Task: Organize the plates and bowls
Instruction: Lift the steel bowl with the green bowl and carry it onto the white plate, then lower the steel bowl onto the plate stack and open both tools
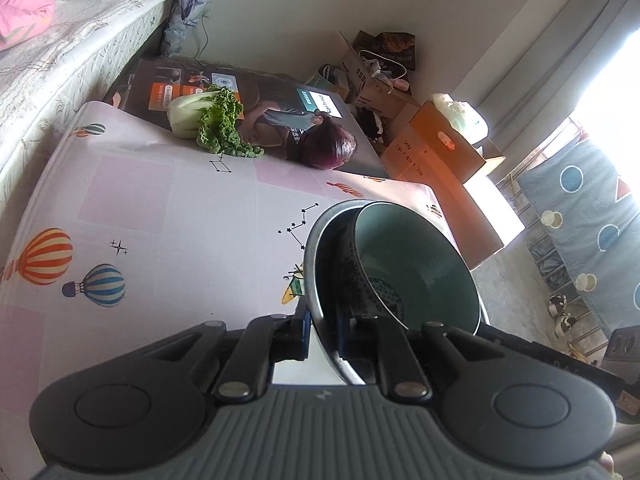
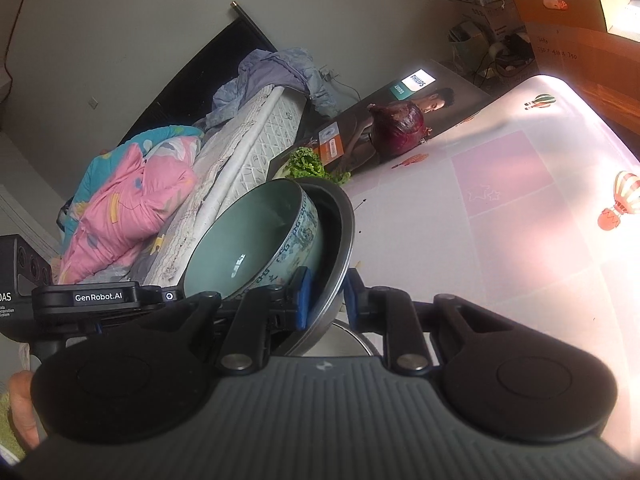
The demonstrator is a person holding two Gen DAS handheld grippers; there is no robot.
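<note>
A grey metal plate (image 1: 320,264) carries a celadon bowl (image 1: 416,256) with a blue-and-white patterned outside. Both grippers hold the plate by opposite rims, above the table. My left gripper (image 1: 324,328) is shut on the plate's rim, with the bowl to its right. In the right wrist view my right gripper (image 2: 326,300) is shut on the plate (image 2: 340,240) rim, with the bowl (image 2: 256,240) to its left. The left gripper's body (image 2: 100,300) shows at the far side of the bowl.
The table (image 1: 160,208) has a pink cloth with balloon prints. A leafy green vegetable (image 1: 212,120) and a red cabbage (image 1: 332,148) lie on a printed box (image 1: 272,96) at its far edge. A bed (image 2: 248,136) and cardboard boxes (image 1: 436,148) stand around.
</note>
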